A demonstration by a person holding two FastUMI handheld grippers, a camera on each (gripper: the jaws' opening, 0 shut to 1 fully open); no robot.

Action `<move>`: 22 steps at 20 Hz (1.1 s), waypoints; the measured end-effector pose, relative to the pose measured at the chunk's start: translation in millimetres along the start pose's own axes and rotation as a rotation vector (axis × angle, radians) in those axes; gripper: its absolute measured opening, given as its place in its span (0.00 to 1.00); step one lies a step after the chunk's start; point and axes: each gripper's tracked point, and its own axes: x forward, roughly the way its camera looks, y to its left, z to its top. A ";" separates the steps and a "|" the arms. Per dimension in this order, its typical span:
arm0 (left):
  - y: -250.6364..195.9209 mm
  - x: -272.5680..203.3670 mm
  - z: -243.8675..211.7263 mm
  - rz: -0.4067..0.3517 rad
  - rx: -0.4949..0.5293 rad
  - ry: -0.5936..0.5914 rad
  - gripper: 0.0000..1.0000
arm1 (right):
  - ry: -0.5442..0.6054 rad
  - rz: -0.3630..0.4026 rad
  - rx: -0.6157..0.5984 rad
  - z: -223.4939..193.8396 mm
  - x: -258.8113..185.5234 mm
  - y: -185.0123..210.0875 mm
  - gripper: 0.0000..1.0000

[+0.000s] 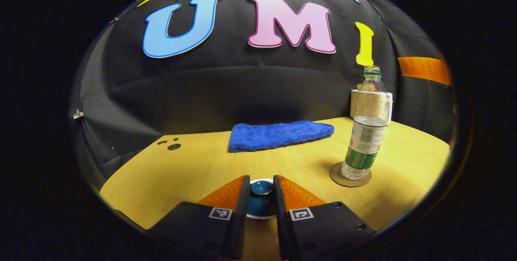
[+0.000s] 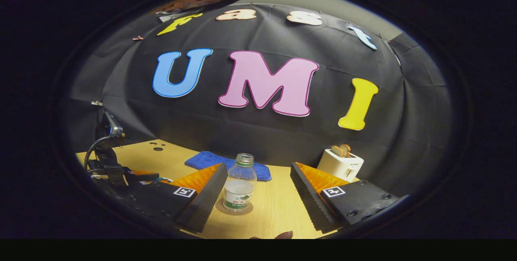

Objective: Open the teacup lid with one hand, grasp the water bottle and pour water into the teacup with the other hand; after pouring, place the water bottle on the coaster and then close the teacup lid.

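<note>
In the left gripper view my left gripper (image 1: 261,180) is shut on the dark blue knob of the teacup lid (image 1: 261,189), and a white rim of the teacup (image 1: 258,215) shows under it. The clear, uncapped water bottle (image 1: 365,131), partly filled, stands upright on the round brown coaster (image 1: 338,177) to the right. In the right gripper view my right gripper (image 2: 258,168) is open wide. The water bottle (image 2: 239,188) stands on the coaster (image 2: 221,208) a little beyond its fingers, untouched. The left gripper (image 2: 121,172) and its cable show at the far left.
A folded blue cloth (image 1: 278,135) lies at the back of the wooden table (image 1: 194,168). A white toaster (image 2: 340,165) with toast in it stands at the back right, behind the bottle. The table's rear left has small holes (image 1: 173,146).
</note>
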 end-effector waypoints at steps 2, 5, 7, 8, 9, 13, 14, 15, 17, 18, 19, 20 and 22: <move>-0.9 -0.3 2.1 -0.009 0.002 -0.008 0.33 | 0.005 0.001 0.000 -3.1 -1.1 0.5 0.97; -2.0 -4.8 17.9 -0.022 -0.002 -0.057 0.30 | 0.018 0.012 0.015 -9.9 -0.2 2.8 0.98; 0.2 -9.4 32.9 -0.014 0.009 -0.086 0.30 | 0.031 0.028 0.028 -17.8 2.4 7.2 0.98; 3.2 -12.0 39.8 -0.009 0.009 -0.096 0.30 | 0.038 0.033 0.033 -22.8 4.3 8.7 0.98; 6.6 -16.7 48.0 -0.006 -0.001 -0.106 0.30 | 0.049 0.043 0.041 -29.2 6.9 10.8 0.98; 27.1 -39.5 68.9 0.018 -0.041 -0.127 0.30 | 0.088 0.077 0.064 -58.4 21.9 24.8 0.98; 34.8 -45.0 69.9 0.031 -0.042 -0.121 0.30 | 0.100 0.084 0.066 -66.4 26.0 28.2 0.98; 41.1 -50.8 70.8 0.041 -0.049 -0.114 0.30 | 0.109 0.091 0.071 -74.6 30.8 31.4 0.98; 54.7 -60.1 68.9 0.061 -0.072 -0.102 0.30 | 0.116 0.103 0.087 -86.6 38.9 37.7 0.96; 61.6 -65.0 68.8 0.075 -0.078 -0.098 0.30 | 0.124 0.103 0.090 -94.7 44.5 39.6 0.98; 67.3 -69.1 68.7 0.093 -0.078 -0.095 0.26 | 0.130 0.099 0.085 -101.5 48.9 39.9 0.98; 73.7 -72.3 68.4 0.109 -0.077 -0.092 0.26 | 0.133 0.090 0.074 -106.7 53.9 38.5 0.98; 81.8 -77.1 65.0 0.131 -0.073 -0.084 0.30 | 0.134 0.081 0.065 -112.9 61.5 38.0 0.98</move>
